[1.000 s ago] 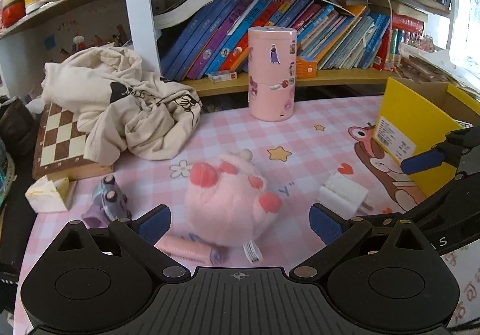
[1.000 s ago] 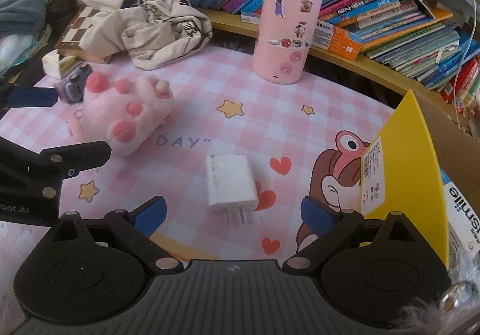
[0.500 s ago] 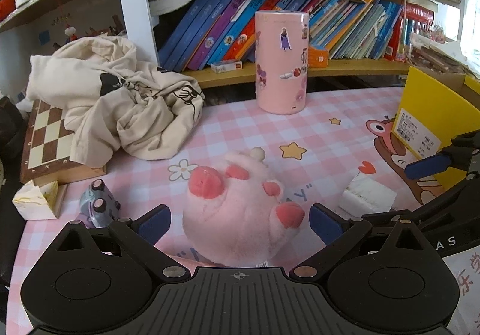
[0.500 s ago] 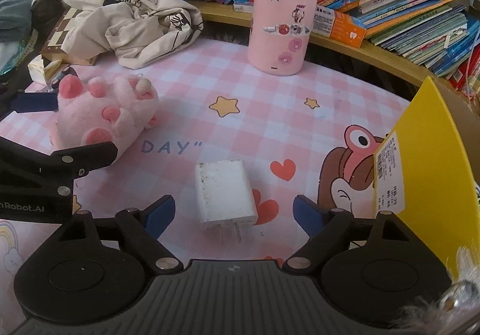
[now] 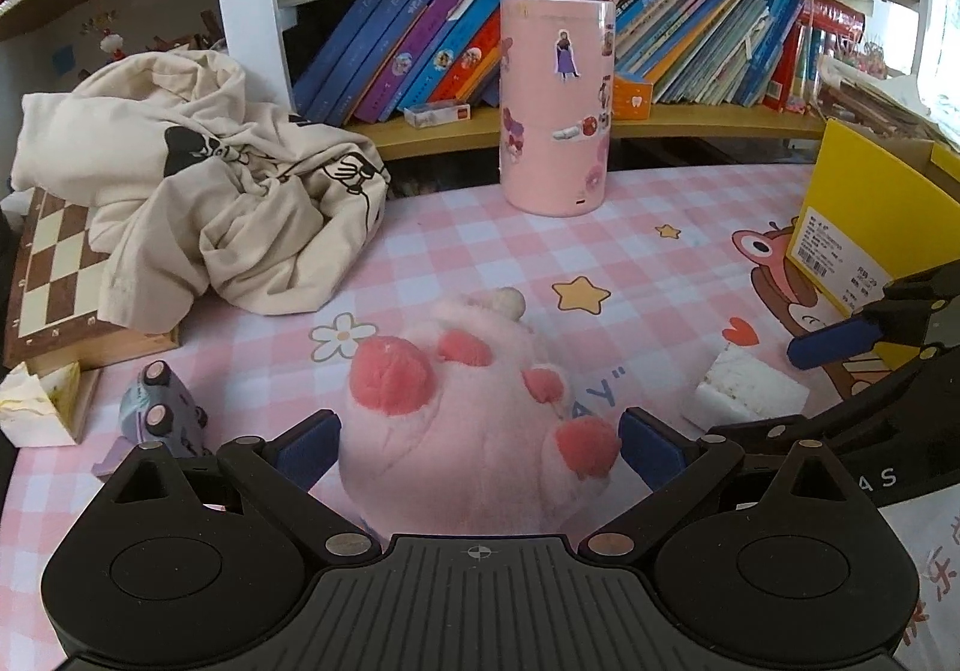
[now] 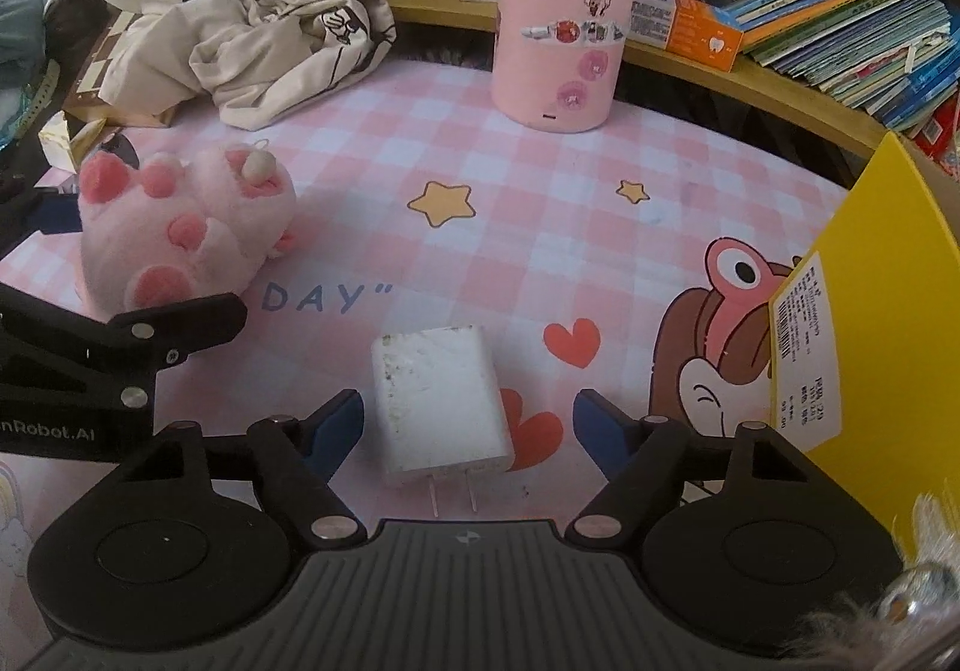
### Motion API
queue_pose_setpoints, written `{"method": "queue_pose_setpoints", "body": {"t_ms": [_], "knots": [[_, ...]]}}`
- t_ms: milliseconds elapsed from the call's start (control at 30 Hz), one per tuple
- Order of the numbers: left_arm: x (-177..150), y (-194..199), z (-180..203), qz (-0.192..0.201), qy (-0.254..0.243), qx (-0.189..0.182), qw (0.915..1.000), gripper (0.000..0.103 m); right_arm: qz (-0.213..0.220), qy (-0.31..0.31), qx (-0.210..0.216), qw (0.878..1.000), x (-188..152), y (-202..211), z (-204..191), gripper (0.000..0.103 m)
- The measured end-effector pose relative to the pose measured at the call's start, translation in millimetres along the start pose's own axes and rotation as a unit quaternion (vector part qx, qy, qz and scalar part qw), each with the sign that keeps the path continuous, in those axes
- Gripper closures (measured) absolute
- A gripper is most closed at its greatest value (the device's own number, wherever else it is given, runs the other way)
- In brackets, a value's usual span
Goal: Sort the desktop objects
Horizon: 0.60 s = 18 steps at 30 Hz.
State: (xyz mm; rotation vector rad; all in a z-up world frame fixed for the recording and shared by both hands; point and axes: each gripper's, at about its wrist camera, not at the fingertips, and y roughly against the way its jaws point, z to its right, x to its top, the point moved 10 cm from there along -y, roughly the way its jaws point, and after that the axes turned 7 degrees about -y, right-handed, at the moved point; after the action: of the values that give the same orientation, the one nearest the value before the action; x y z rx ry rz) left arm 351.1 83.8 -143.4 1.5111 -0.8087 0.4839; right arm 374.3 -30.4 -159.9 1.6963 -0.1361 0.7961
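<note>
A pink plush toy (image 5: 474, 419) lies on the pink checked mat, paws up. My left gripper (image 5: 477, 446) is open with a blue finger on each side of the plush, close to it. The plush also shows in the right wrist view (image 6: 180, 245). A white plug charger (image 6: 441, 401) lies flat, prongs toward me. My right gripper (image 6: 468, 422) is open and straddles the charger, fingers apart from it. The charger also shows in the left wrist view (image 5: 744, 395).
A pink stickered cylinder (image 5: 555, 107) stands at the back by the bookshelf. A yellow box (image 5: 870, 227) stands at the right. Cream clothing (image 5: 210, 185) lies on a chessboard (image 5: 51, 281) at the left. A small purple toy car (image 5: 162, 419) lies beside the plush.
Both grippers have moved forward and lower. The plush now sits between the left fingers and the charger between the right fingers. Both stayed open.
</note>
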Motion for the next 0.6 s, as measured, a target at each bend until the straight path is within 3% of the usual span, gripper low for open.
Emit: {"method": "queue_pose_setpoints", "body": {"t_ms": [200, 400, 467, 500, 600], "knots": [[-3, -7, 1, -0.007, 0.002, -0.008, 0.9999, 0.004, -0.006, -0.006, 0.004, 1.000, -1, -4, 2, 0.032], [-6, -14, 2, -0.017, 0.018, -0.021, 0.9995, 0.006, -0.003, 0.004, 0.014, 1.000, 1, -3, -3, 0.048], [-7, -16, 4, -0.023, 0.015, -0.023, 0.9993, 0.012, -0.006, 0.014, 0.022, 1.000, 1, -2, -7, 0.059], [-7, -16, 6, -0.024, 0.011, -0.027, 0.9993, 0.021, -0.007, 0.019, 0.026, 0.999, 1, -2, -9, 0.060], [-6, -13, 13, -0.022, 0.002, -0.038, 0.9990, 0.027, -0.012, 0.026, 0.026, 0.999, 0, -1, -12, 0.061]]}}
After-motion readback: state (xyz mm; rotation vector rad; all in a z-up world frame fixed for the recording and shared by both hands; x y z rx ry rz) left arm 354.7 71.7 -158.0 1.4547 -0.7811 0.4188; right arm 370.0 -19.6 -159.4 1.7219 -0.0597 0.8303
